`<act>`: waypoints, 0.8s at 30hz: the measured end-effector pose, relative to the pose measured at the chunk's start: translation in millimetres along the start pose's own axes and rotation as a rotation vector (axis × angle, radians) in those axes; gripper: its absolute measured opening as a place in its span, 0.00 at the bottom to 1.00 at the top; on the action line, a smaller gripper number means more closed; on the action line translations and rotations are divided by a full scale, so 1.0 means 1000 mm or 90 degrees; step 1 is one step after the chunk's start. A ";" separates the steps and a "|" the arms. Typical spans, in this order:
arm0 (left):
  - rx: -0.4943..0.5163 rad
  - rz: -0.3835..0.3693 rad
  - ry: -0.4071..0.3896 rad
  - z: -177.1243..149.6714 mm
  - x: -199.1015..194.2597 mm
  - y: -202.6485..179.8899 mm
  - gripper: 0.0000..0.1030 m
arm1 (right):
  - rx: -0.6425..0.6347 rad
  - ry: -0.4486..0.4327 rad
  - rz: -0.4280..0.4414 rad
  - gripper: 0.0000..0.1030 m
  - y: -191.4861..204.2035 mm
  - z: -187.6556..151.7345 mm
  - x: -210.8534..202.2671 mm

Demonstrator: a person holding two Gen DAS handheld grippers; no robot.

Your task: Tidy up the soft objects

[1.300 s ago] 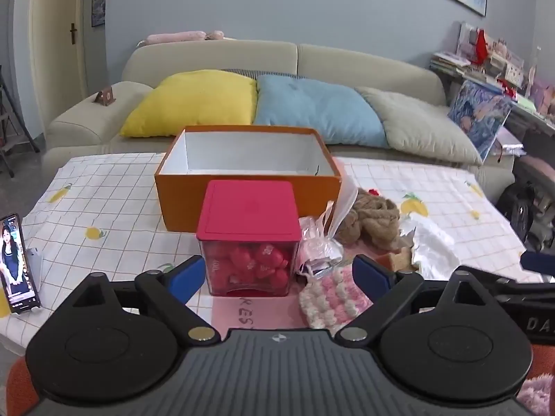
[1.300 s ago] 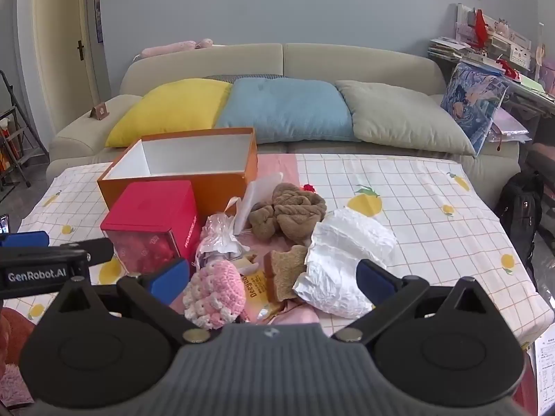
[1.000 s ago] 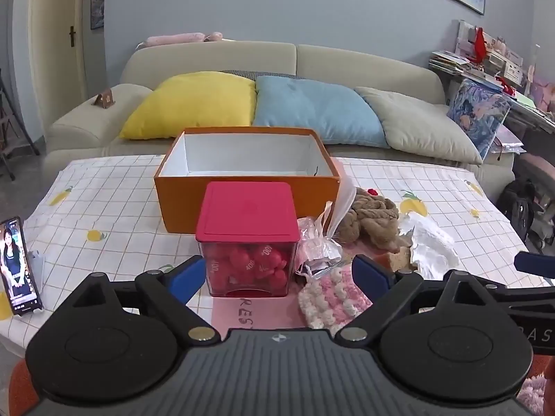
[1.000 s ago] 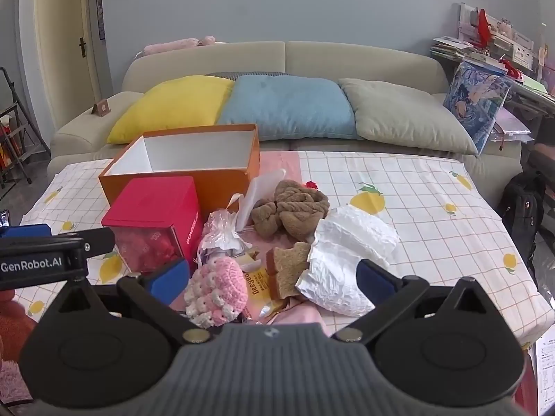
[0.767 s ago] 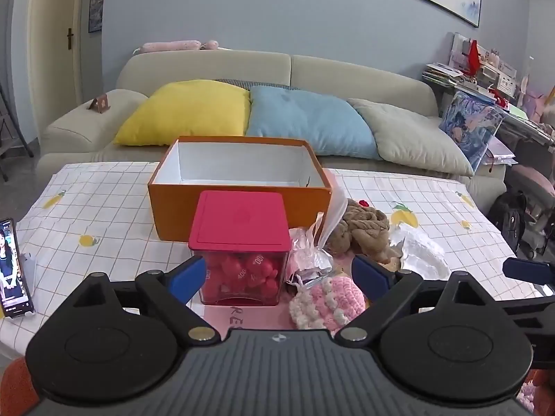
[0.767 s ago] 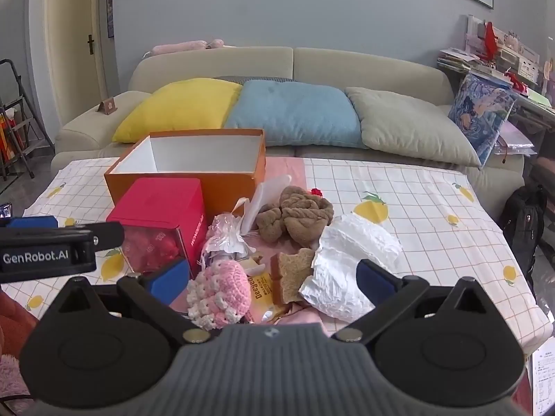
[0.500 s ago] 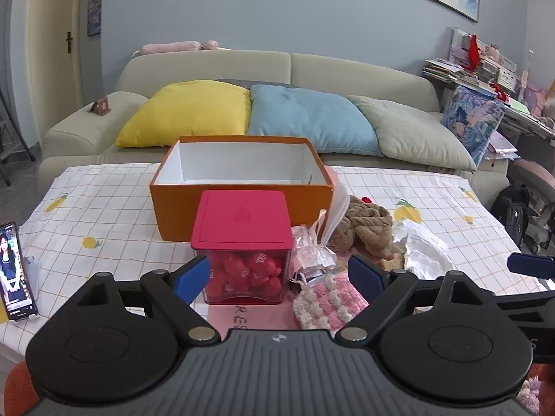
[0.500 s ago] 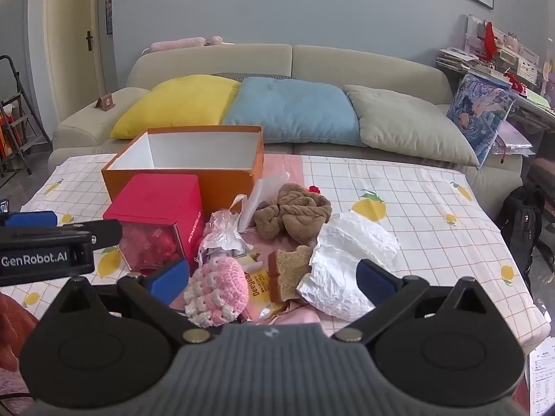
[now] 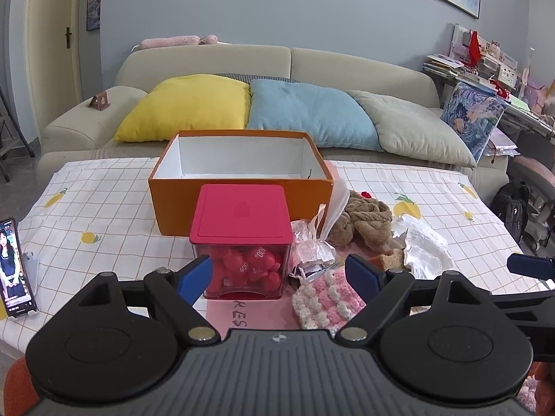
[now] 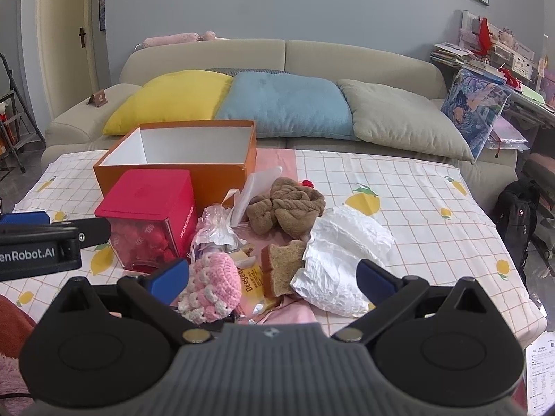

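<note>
An open orange box [image 9: 239, 187] [image 10: 180, 173] with a white inside stands at the back of the table. In front of it lie a pink crocheted piece [image 9: 327, 303] [image 10: 211, 289], a brown knitted bundle [image 9: 366, 220] [image 10: 289, 208], a white crumpled cloth [image 9: 421, 244] [image 10: 341, 254], a clear plastic bag [image 10: 216, 230] and a brown sponge slice [image 10: 279, 268]. My left gripper [image 9: 279, 275] hangs open and empty before the red-lidded jar [image 9: 242, 239]. My right gripper [image 10: 272, 277] is open and empty above the near edge, over the pile.
A phone [image 9: 14, 270] lies at the table's left edge. A sofa with yellow [image 9: 189, 105], blue and grey cushions stands behind the table. A cluttered desk [image 9: 485, 76] and a black backpack [image 10: 520, 211] are at the right. The checked tablecloth [image 10: 416, 187] is bare on the right.
Both grippers have risen and drawn back a little from the table, so the objects sit slightly lower and farther. Nothing on the table has moved, and both stay open.
</note>
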State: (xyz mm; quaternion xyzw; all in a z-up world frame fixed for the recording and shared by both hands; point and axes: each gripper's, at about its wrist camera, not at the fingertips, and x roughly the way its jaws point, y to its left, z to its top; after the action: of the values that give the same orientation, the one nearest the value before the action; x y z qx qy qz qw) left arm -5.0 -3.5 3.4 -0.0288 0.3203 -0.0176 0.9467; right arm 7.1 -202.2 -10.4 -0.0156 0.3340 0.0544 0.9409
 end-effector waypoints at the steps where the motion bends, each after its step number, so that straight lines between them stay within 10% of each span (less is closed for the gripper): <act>1: 0.000 0.000 0.001 0.000 0.000 0.000 0.98 | 0.000 0.001 -0.001 0.98 0.000 0.000 0.000; 24: 0.002 0.003 0.009 -0.001 0.002 0.001 0.98 | 0.011 0.019 -0.019 0.98 -0.003 -0.002 0.007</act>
State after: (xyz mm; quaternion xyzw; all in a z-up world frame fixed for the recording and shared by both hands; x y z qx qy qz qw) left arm -3.8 -2.4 1.6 -0.0264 0.3267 -0.0163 0.9446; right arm 12.1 -205.1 -16.4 -0.0136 0.3481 0.0371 0.9366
